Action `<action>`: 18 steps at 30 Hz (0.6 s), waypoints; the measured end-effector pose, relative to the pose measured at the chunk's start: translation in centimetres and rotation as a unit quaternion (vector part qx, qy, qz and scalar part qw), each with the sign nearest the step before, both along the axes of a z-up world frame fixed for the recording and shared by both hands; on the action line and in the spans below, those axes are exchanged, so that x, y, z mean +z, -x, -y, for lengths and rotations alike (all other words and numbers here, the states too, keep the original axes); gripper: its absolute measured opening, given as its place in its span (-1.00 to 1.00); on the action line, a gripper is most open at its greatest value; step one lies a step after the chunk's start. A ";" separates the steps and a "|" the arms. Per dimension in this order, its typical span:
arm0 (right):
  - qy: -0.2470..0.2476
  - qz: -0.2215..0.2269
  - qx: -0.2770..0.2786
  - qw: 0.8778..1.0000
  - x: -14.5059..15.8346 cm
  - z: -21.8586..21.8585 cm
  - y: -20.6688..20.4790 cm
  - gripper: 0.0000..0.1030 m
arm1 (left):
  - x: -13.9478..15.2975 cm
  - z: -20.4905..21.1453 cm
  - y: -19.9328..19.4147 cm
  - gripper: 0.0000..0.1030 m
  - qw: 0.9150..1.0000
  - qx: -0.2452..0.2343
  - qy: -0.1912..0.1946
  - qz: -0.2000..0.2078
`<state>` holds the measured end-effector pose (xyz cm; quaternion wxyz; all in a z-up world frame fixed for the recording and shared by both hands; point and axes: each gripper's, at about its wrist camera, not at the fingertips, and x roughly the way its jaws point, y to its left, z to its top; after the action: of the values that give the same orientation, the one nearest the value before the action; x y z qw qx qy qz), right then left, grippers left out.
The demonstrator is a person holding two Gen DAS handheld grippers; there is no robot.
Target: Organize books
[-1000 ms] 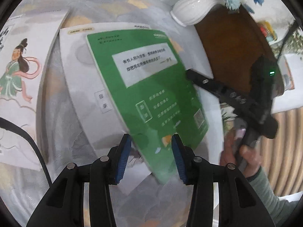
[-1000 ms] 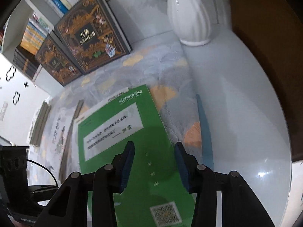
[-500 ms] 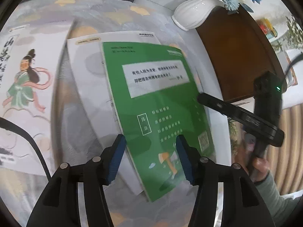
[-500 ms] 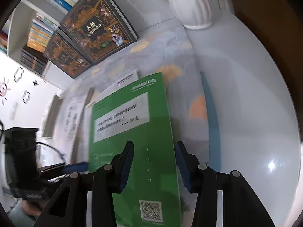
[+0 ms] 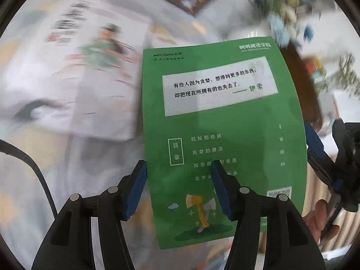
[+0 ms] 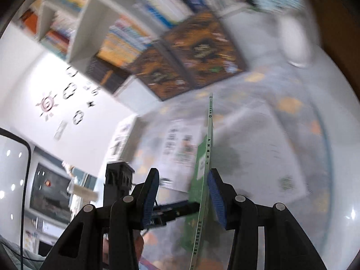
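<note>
Fronting bookshelf (image 6: pixel 94 22) and patterned tabletop (image 6: pixel 270 103) — left claw (image 5: pixel 177 165) just opening, empty; right claw (image 6: pixel 183 172) unclear.

A white ribbed vase (image 6: pixel 294 42) stands blurred at the far right of the patterned tabletop (image 6: pixel 276 121). Behind and left of the vase rises a white shelf unit (image 6: pixel 90 22). Further left of the vase, black and pink decals (image 6: pixel 67 103) dot a white wall. Below those, well away from the vase, a dark screen (image 6: pixel 49 191) sits low at the left. In the left wrist view blue flowers (image 5: pixel 279 29) smear across the upper right, with a dark wooden panel (image 5: pixel 301 83) just below them, and a black cable (image 5: pixel 33 168) curves at the left edge
</note>
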<state>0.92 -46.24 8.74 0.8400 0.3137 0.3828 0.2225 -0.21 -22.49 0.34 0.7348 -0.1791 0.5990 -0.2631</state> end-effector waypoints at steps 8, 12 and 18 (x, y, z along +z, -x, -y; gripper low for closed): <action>-0.027 -0.010 0.111 0.993 0.7 -12.3 -2.1 -0.13 | 4.1 -13.8 3.2 0.06 0.988 0.133 -0.063 0.053; -0.033 -0.028 0.149 0.988 -0.3 -16.9 -2.9 -0.13 | 4.4 -18.9 4.0 0.06 0.980 0.173 -0.084 0.053; 0.028 -0.029 0.166 0.985 -0.8 -20.8 -2.5 -0.13 | 4.8 -21.9 5.0 0.06 0.977 0.206 -0.031 0.049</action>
<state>3.43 -25.47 7.93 0.7881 0.2289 0.4601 0.3388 -5.18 -0.56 5.15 0.8070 -0.2623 0.5203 -0.0959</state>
